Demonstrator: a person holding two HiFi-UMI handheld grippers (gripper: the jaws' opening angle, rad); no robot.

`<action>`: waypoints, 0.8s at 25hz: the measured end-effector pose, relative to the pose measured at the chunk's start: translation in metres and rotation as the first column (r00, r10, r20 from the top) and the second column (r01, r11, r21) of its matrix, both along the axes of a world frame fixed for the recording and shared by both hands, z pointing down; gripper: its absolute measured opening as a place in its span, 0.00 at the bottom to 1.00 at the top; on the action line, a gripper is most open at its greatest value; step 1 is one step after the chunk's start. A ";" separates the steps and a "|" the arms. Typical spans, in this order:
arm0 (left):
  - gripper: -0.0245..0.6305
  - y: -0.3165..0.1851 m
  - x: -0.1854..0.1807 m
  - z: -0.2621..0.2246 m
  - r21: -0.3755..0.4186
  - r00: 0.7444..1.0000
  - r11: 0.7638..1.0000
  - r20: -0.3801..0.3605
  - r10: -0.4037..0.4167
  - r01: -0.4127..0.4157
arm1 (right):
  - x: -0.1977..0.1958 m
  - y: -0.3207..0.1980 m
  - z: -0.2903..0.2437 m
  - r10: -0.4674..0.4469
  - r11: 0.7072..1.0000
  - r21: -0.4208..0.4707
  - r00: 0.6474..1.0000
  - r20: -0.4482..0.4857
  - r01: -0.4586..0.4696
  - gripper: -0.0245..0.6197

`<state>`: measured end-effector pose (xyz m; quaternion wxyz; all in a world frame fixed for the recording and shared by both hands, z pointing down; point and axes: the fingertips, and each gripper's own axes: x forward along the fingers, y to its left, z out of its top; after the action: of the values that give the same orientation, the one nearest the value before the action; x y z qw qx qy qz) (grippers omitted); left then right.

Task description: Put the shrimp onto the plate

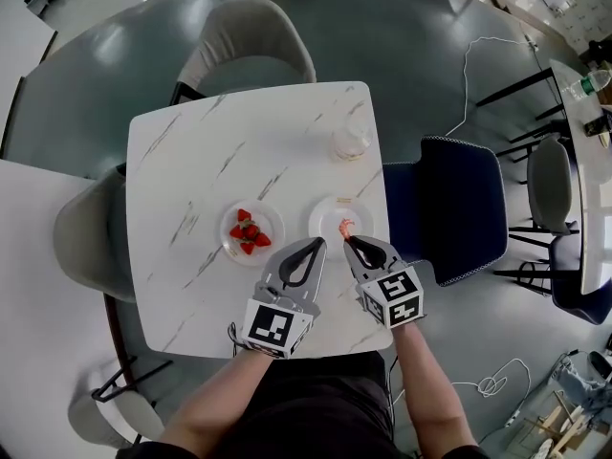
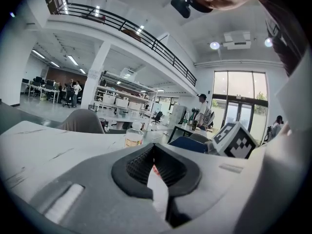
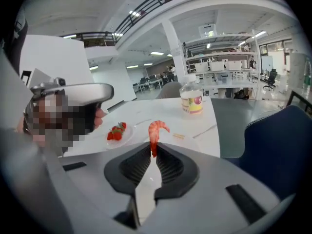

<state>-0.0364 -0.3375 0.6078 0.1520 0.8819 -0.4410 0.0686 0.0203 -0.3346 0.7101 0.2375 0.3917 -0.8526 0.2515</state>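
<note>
An orange-pink shrimp [image 1: 346,227] [image 3: 156,130] hangs curled above the near edge of a clear, empty plate [image 1: 337,214] at the table's right. My right gripper [image 1: 351,242] [image 3: 153,149] is shut on the shrimp's tail, so the body sticks up past the fingertips. To its left, my left gripper [image 1: 318,245] [image 2: 153,152] sits between the two plates, jaws shut with nothing held. A red speck shows through the gap below the left gripper's fingertips.
A second clear plate with strawberries [image 1: 251,230] [image 3: 116,132] lies left of the empty one. A small lidded bottle [image 1: 351,142] [image 3: 191,100] [image 2: 132,136] stands farther back. Chairs ring the white marble table [image 1: 229,151], a dark blue one [image 1: 459,204] at the right.
</note>
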 end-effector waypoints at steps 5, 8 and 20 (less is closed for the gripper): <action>0.05 -0.003 -0.004 0.015 -0.031 1.000 0.999 0.007 0.007 -0.007 | -0.001 -0.005 0.035 -0.051 0.996 -0.078 0.984 -0.173 0.038 0.10; 0.05 -0.003 -0.010 0.023 -0.057 1.000 0.998 0.012 0.005 -0.004 | -0.005 -0.006 0.046 -0.083 0.992 -0.108 0.965 -0.248 0.057 0.10; 0.05 -0.004 -0.015 0.013 -0.057 1.000 0.998 -0.008 0.011 -0.012 | -0.005 -0.002 0.069 -0.153 0.971 -0.231 0.915 -0.374 0.068 0.10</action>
<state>-0.0514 -0.3418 0.6210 0.1782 0.8800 -0.4332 0.0785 0.0152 -0.3366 0.7791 0.4566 0.3571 -0.7773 0.2446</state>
